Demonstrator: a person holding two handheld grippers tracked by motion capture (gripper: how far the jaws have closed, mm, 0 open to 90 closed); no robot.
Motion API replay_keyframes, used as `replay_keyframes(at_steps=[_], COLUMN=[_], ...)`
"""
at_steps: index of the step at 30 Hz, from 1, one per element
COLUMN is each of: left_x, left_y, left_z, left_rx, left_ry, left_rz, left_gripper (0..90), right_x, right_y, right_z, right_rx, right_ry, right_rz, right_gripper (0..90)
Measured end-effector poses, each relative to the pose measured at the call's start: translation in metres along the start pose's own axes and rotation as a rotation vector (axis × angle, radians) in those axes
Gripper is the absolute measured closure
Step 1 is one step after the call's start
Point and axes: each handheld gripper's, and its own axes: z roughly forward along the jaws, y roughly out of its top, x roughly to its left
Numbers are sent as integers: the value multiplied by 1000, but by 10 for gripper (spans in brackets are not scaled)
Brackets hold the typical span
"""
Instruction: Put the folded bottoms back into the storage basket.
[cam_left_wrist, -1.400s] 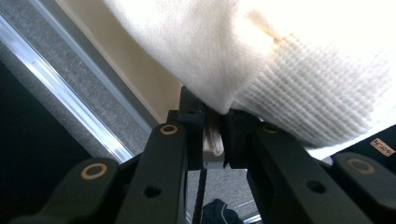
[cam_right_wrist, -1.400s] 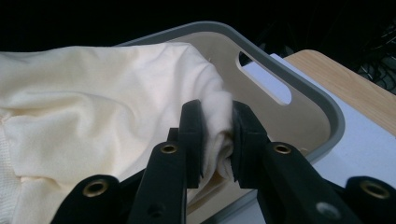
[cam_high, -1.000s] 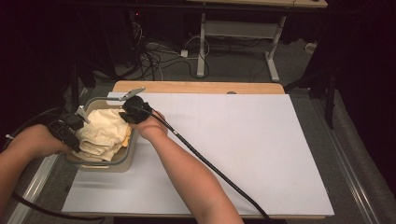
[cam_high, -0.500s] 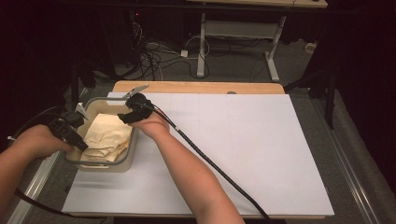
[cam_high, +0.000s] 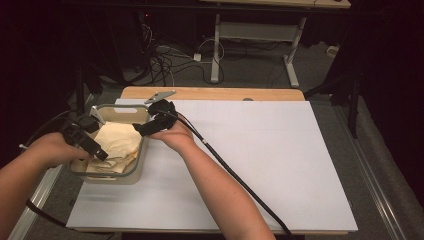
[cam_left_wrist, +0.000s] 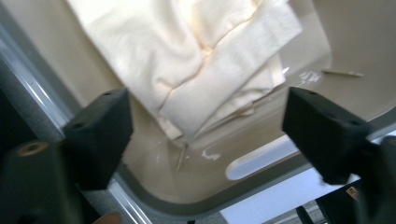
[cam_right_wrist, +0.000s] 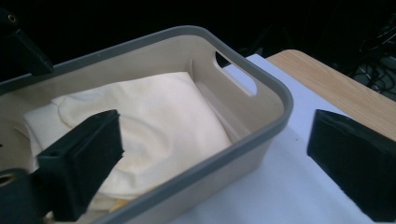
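Note:
A cream folded cloth (cam_high: 117, 142) lies in a beige bin with a grey rim (cam_high: 120, 106) at the table's left. My left gripper (cam_high: 100, 154) hovers over the bin's near-left corner. Its jaws have just been opening, and in the left gripper view the gripper (cam_left_wrist: 208, 116) stands wide above the cloth (cam_left_wrist: 187, 60) without touching it. My right gripper (cam_high: 140, 129) hangs at the bin's right rim. Its jaws have also just been opening. In the right gripper view it (cam_right_wrist: 215, 154) looks across the rim (cam_right_wrist: 275, 93) at the cloth (cam_right_wrist: 140, 116), with nothing gripped.
The bin stands on a white sheet (cam_high: 250, 150) that covers a wooden tabletop (cam_high: 215, 93). A metal rail (cam_high: 40, 190) runs along the table's left edge. Cables and desk legs lie on the floor beyond. The right gripper's cable trails over the sheet toward the front.
Both grippers' jaws went from shut to open and drew a little away from the cloth. The cloth has settled flatter in the bin.

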Motion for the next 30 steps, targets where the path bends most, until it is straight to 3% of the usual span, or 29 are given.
replay_keyframes(at_steps=[4, 21, 30], left_x=[-10, -39, -59], left_y=[7, 26, 35], left_z=[3, 0, -7], left_rx=[28, 49, 38], left_ry=[0, 33, 29], left_rz=[10, 39, 65], left_gripper=[0, 0, 0], right_x=[-1, -9, -12], right_y=[-7, -34, -52], right_z=[-13, -59, -85], right_rx=[-1, -23, -15], right_ry=[-19, -73, -107], right_rz=[-7, -1, 9], right_gripper=[5, 5, 5])
